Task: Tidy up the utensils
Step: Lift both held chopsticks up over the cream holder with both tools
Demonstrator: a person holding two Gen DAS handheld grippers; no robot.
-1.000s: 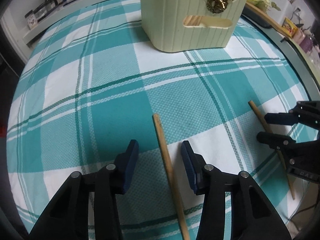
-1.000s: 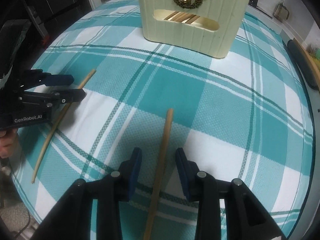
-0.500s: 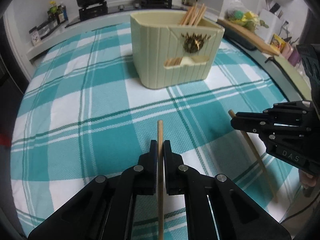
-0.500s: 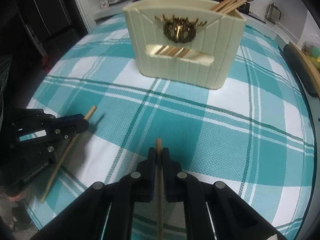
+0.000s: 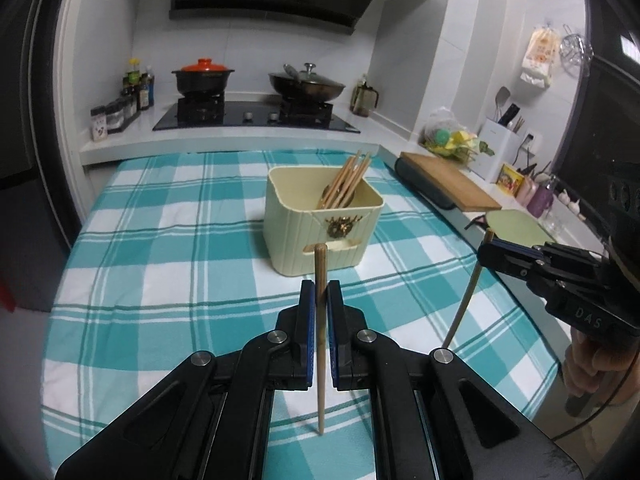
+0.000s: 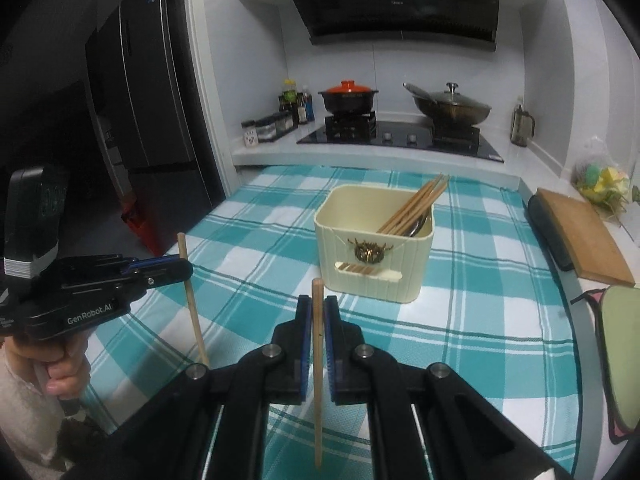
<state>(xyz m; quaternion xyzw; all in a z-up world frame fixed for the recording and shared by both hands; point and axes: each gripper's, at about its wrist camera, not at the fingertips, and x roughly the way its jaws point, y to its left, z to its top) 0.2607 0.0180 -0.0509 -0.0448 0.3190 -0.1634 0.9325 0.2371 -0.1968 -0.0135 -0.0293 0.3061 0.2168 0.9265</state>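
While the cream holder [image 5: 322,226] stood on the worktop, each gripper — left [image 5: 319,300], right [image 6: 316,312] — had its fingers clamped on one chopstick.

A home kitchen: a black glass gas hob [image 6: 400,138] carries a black clay pot with an orange lid [image 6: 348,96] and a lidded dark wok [image 6: 450,108], under a black range hood [image 6: 400,4]. Seasoning bottles [image 5: 138,88] line the white desk [image 5: 224,138], beside a dark tall refrigerator [image 6: 140,92].
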